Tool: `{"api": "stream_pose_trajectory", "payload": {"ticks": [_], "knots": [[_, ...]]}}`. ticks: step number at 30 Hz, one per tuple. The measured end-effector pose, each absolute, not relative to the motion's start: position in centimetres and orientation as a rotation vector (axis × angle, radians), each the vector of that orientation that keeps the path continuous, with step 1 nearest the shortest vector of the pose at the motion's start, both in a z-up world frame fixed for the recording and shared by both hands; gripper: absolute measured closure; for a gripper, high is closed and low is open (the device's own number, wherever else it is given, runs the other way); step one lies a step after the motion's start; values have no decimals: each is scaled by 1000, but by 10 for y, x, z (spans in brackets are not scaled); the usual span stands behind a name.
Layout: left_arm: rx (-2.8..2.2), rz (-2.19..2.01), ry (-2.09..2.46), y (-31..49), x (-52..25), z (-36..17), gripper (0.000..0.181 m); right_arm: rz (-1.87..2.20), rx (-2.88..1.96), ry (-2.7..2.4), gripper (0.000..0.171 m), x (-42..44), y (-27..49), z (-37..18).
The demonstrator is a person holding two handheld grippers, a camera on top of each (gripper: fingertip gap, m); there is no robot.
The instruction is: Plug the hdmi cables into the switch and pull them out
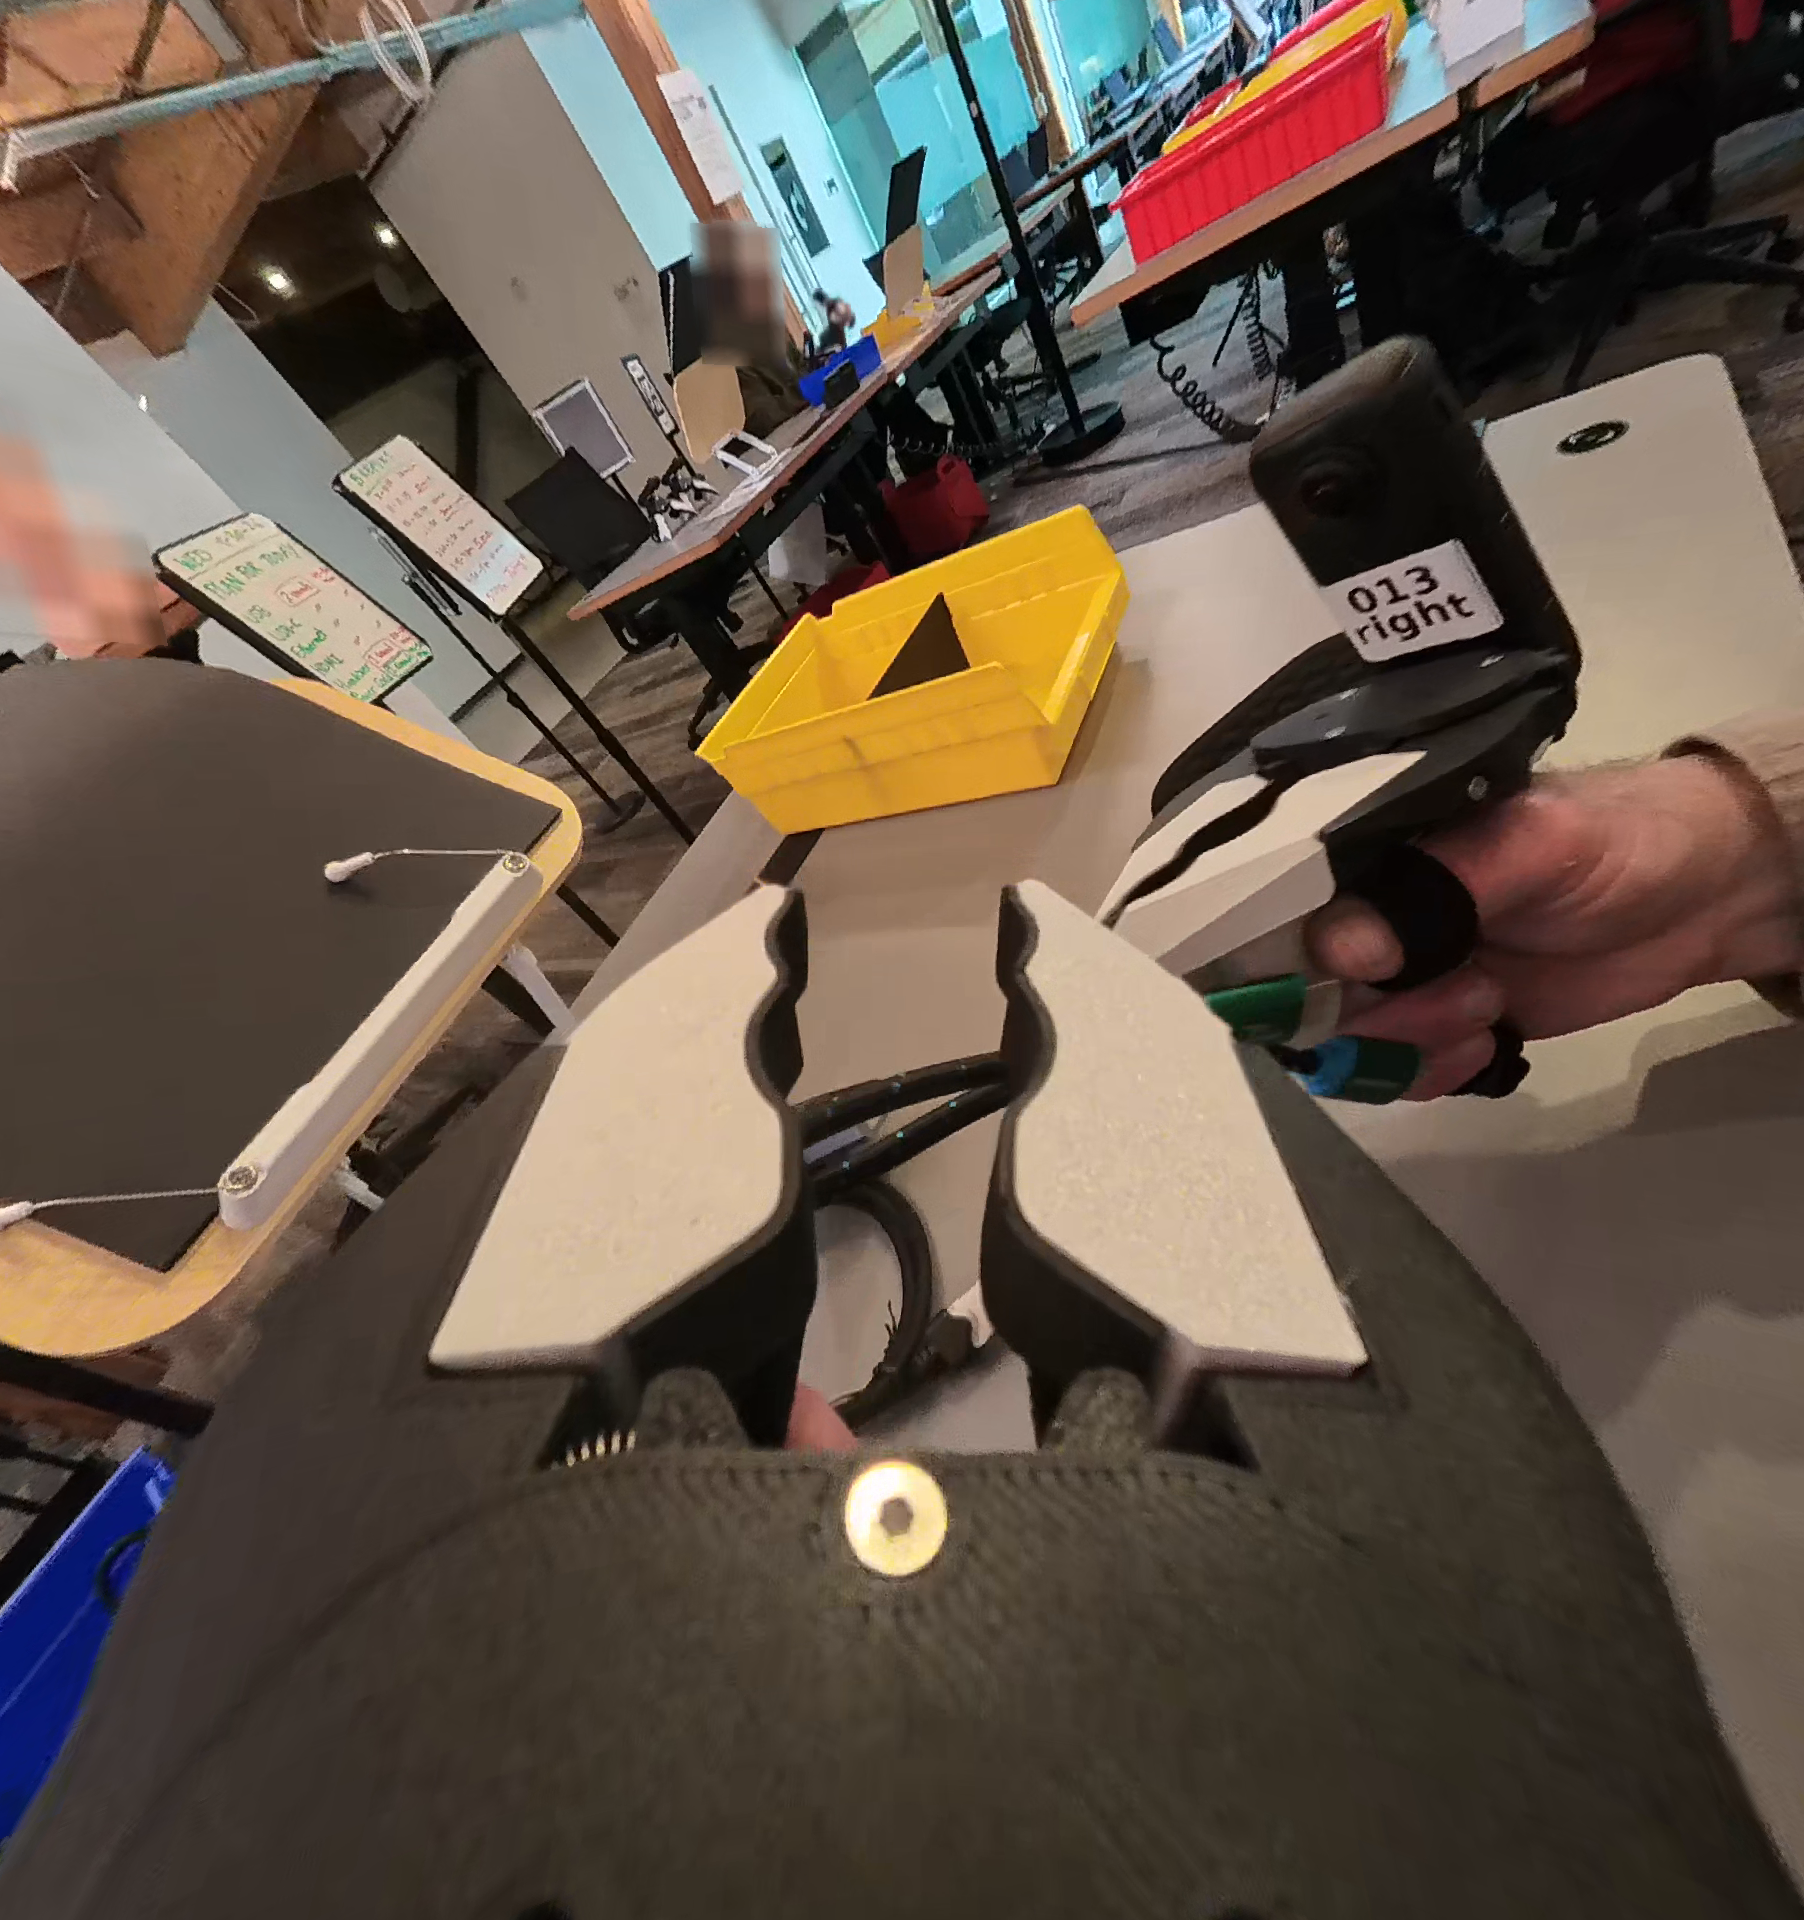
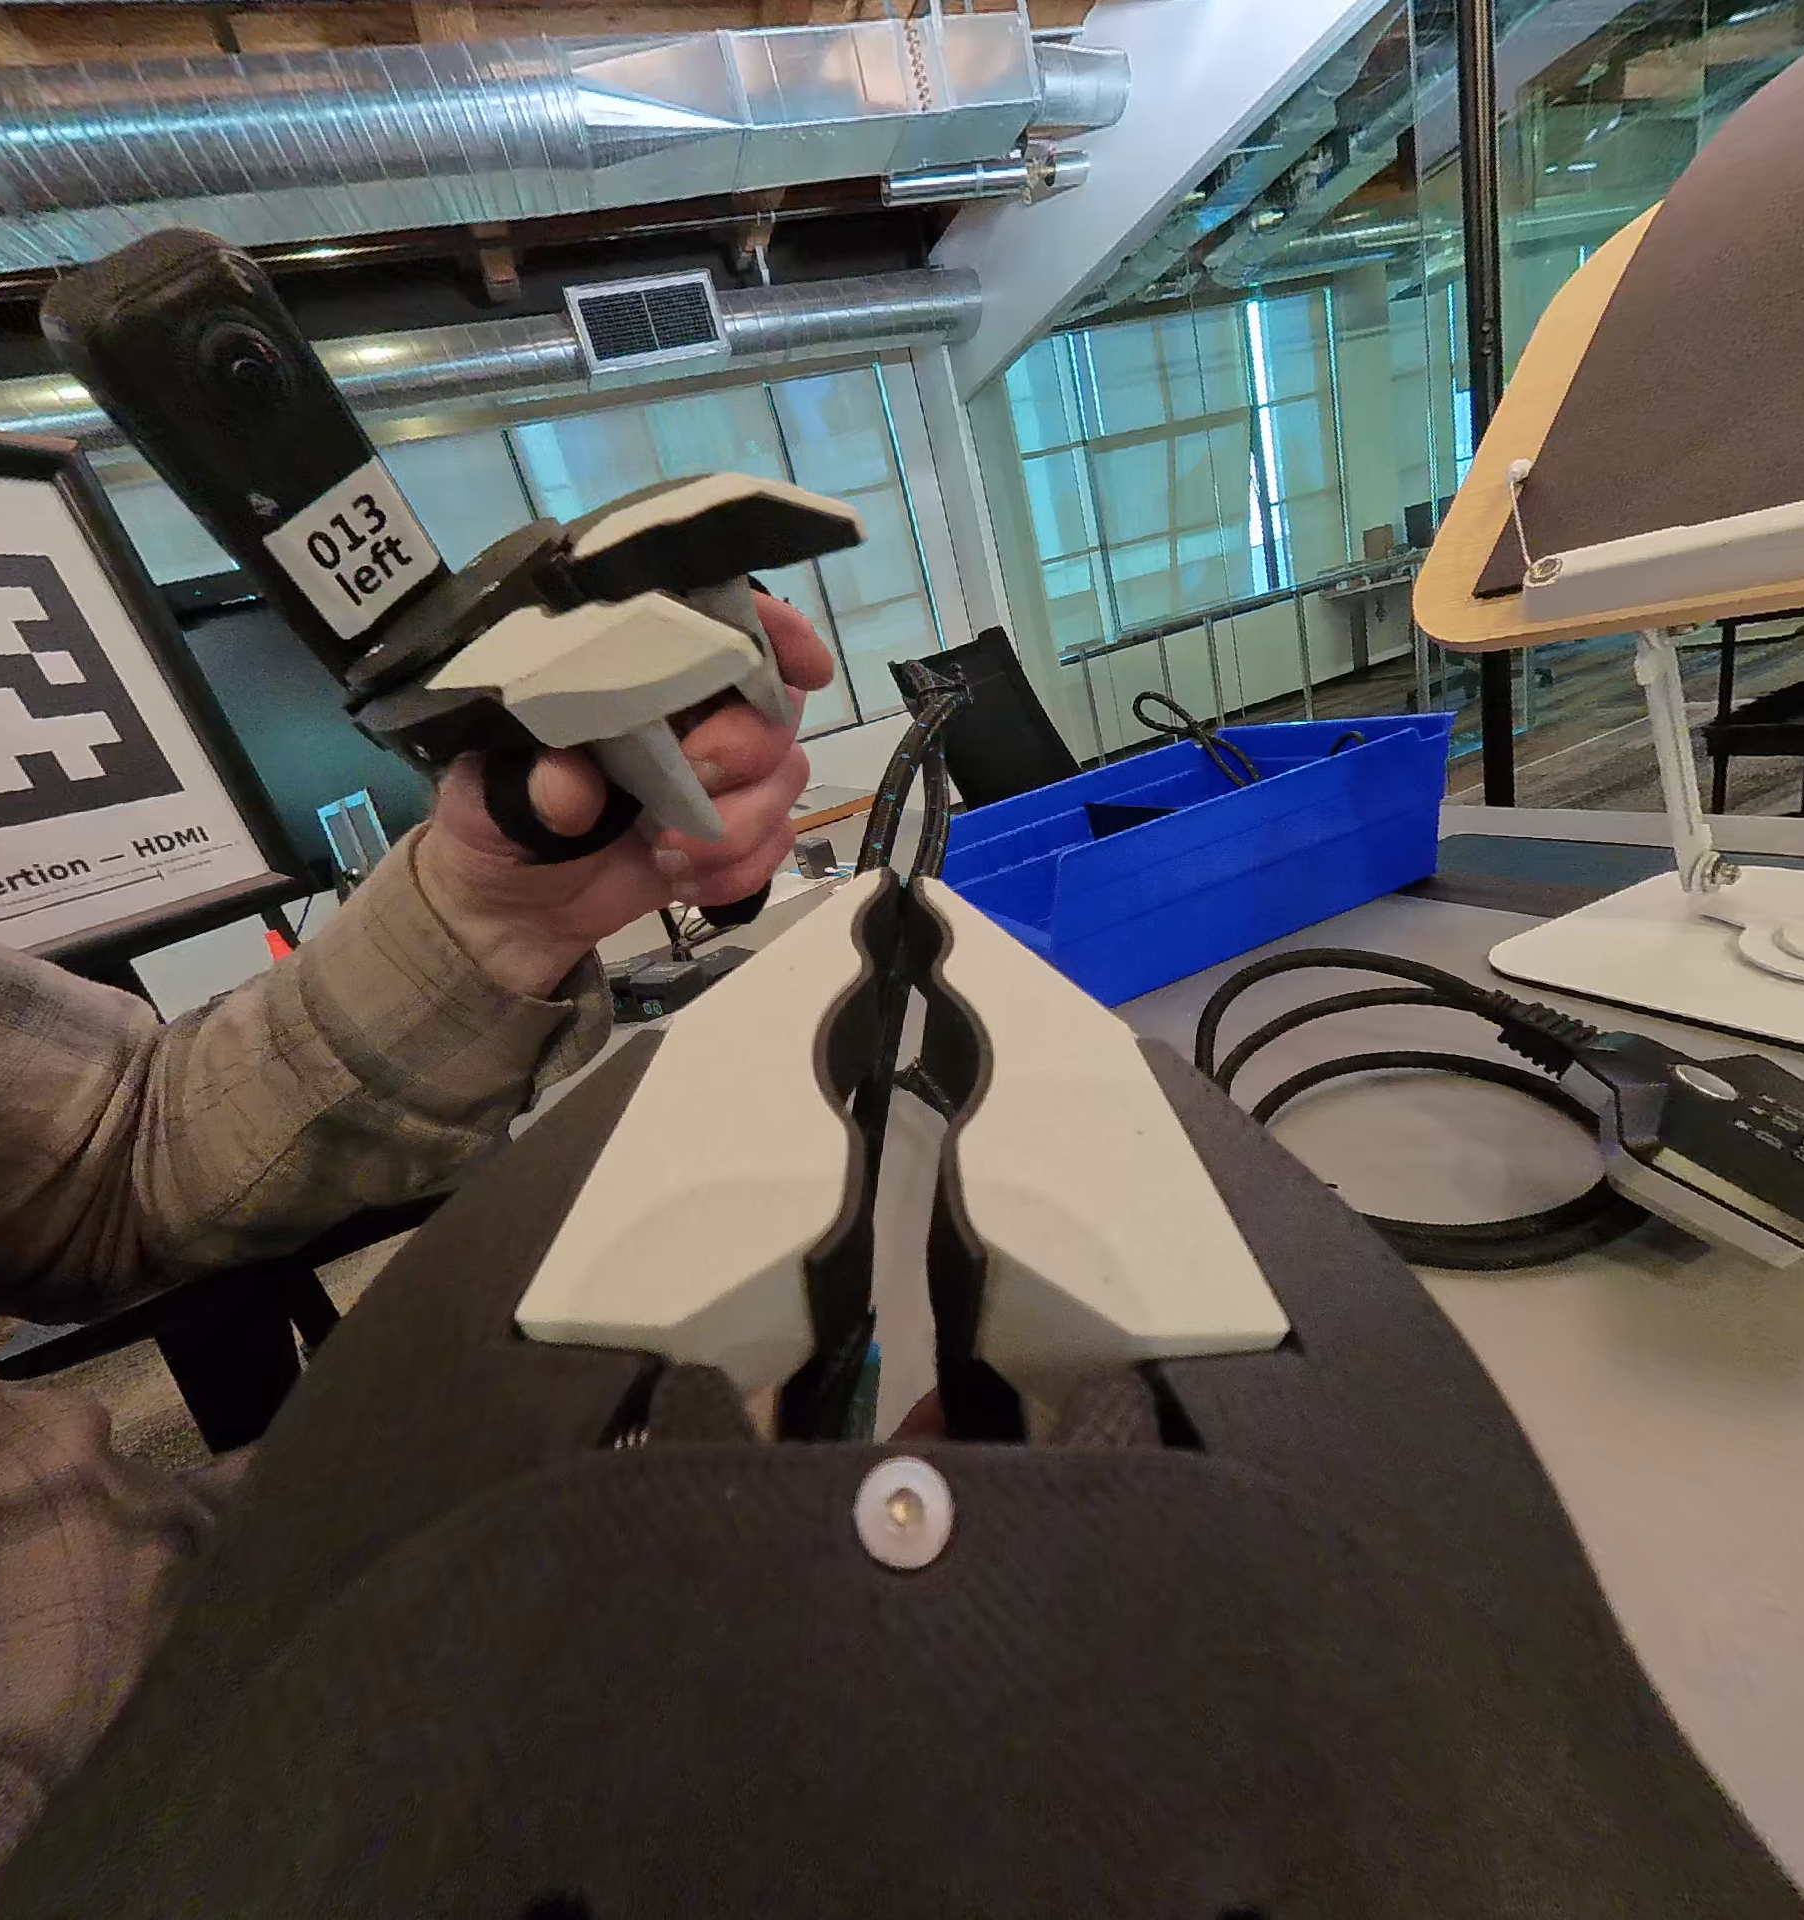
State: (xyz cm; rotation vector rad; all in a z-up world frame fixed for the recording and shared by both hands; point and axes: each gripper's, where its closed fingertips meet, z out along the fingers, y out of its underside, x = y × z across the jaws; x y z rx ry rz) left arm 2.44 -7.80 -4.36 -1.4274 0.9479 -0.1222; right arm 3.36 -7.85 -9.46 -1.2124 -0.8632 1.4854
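The right gripper (image 2: 903,904) pinches a braided HDMI cable (image 2: 903,790) at centre frame, lifted clear, probably to free its plug for insertion; the left gripper (image 1: 898,925) hangs parted and empty above coiled cable; the switch (image 2: 1750,1153) waits on the table (image 2: 1604,1455) at right, its own lead looped beside it.

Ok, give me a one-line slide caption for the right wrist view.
Right gripper shut on a braided HDMI cable, the HDMI switch on the table, the left gripper raised nearby.
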Motion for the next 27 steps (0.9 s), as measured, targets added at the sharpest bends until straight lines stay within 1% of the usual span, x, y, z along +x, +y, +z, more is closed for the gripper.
{"api": "stream_pose_trajectory", "payload": {"ticks": [15,27], "knots": [[-1497,-85,1000,-69,24,-70,146,1477,-1211,-887,171,33,-81,-96],[-1444,-122,997,-76,29,-61,146,1475,-1212,-883,171,34,-80,-96]]}}
